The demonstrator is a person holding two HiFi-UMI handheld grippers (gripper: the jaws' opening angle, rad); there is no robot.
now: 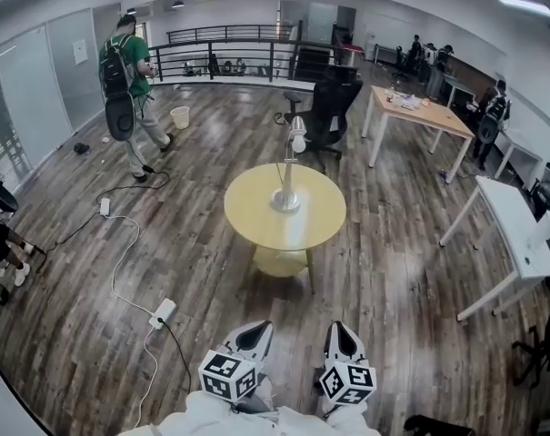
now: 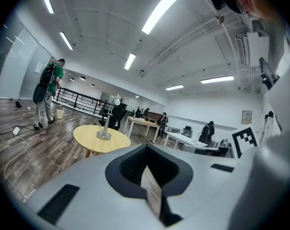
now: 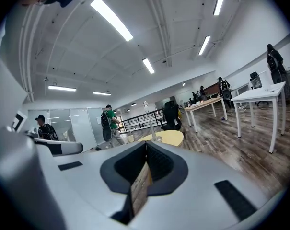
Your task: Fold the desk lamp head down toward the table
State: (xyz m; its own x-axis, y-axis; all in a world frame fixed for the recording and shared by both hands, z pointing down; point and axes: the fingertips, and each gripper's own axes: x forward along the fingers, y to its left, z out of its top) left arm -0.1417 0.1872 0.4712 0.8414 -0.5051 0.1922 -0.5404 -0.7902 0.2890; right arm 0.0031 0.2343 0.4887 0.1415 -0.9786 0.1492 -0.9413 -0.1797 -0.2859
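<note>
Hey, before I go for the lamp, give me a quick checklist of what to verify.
1. Lamp upright on table, head up: ok.
2. Left gripper open for grasping: not ok, shut and empty.
3. Right gripper open: not ok, shut and empty.
4. Lamp within reach: not ok, the table stands well ahead of both grippers.
5. Power strip off the path: ok, it lies to the left.
6. Person away from the table: ok.
</note>
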